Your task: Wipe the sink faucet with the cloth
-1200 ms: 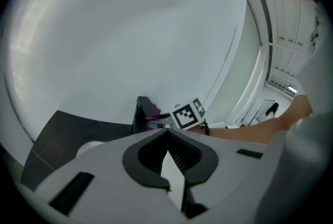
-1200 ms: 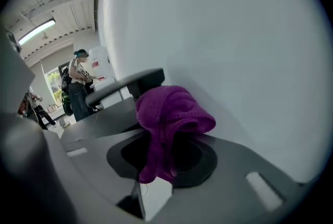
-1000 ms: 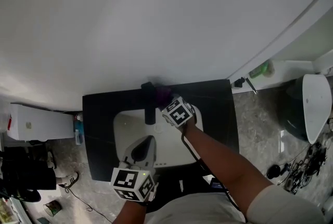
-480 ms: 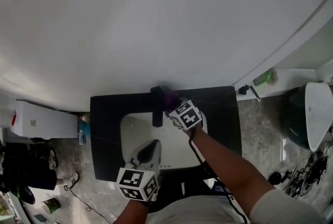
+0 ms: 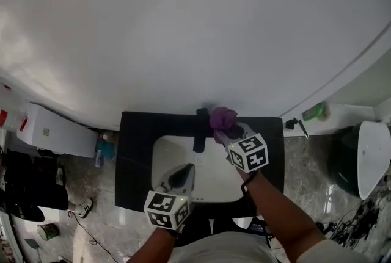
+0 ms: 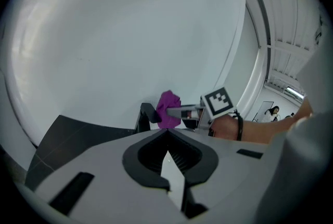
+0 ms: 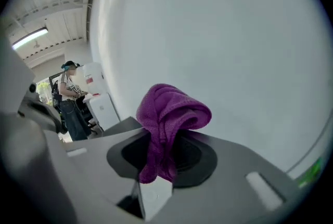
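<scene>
Right gripper, clenched on the purple cloth just beside the faucet, should press it flush against the metal.

Matte black flat desk against plain white wall. White boxy cabinet left of desk, on grey marble floor. Green bottle lies on white ledge at right. Person in dark trousers stands far off.
</scene>
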Action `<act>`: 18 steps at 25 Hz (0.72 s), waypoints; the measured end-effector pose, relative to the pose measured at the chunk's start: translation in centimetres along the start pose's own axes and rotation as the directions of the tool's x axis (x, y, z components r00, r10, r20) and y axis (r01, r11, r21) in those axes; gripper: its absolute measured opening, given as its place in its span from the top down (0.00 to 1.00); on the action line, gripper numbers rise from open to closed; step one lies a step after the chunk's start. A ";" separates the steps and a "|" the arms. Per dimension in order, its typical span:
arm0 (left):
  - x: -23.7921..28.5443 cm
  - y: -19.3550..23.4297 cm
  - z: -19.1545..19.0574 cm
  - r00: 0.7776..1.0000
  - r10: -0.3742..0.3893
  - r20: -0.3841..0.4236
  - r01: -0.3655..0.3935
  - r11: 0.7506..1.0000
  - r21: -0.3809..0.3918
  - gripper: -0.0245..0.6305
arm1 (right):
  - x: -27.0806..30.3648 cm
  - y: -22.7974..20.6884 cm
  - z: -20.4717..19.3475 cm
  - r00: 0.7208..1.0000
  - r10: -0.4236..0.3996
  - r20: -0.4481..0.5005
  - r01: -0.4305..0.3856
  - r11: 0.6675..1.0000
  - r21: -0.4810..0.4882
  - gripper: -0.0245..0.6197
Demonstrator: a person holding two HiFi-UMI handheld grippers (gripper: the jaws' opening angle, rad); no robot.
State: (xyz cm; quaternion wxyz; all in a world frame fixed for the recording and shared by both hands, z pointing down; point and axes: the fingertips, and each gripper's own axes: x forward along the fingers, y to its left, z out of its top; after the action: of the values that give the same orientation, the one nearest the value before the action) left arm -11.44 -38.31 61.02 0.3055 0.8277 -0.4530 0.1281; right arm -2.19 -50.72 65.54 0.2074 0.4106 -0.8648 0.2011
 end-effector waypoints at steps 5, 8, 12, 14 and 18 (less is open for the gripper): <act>-0.3 -0.5 1.8 0.999 -0.006 0.036 0.006 1.000 0.002 0.95 | 4.0 2.8 3.4 0.994 0.092 -0.064 -0.097 0.993 -0.070 0.81; -0.6 -0.5 1.7 0.999 -0.008 0.034 0.008 1.000 -0.006 0.95 | 3.6 5.0 1.3 0.990 0.105 -0.096 -0.112 0.991 -0.072 0.81; -0.9 0.2 1.5 0.999 -0.007 0.032 0.007 1.000 -0.014 0.95 | 0.4 10.3 -4.4 0.970 0.179 -0.166 -0.192 0.979 -0.064 0.81; -1.2 0.4 1.3 1.000 -0.004 0.029 0.004 1.000 -0.011 0.95 | 0.8 11.4 -6.4 0.960 0.195 -0.200 -0.212 0.975 -0.070 0.81; -1.7 0.6 1.3 1.000 0.005 0.028 -0.005 1.000 -0.008 0.95 | 4.8 9.1 -5.7 0.970 0.130 -0.207 -0.156 0.981 -0.115 0.81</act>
State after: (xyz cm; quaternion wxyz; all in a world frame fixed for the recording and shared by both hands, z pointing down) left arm -12.96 -38.24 59.45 0.3023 0.8269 -0.4599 0.1153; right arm -11.09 -45.49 71.16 0.3040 0.3107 -0.8784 0.1986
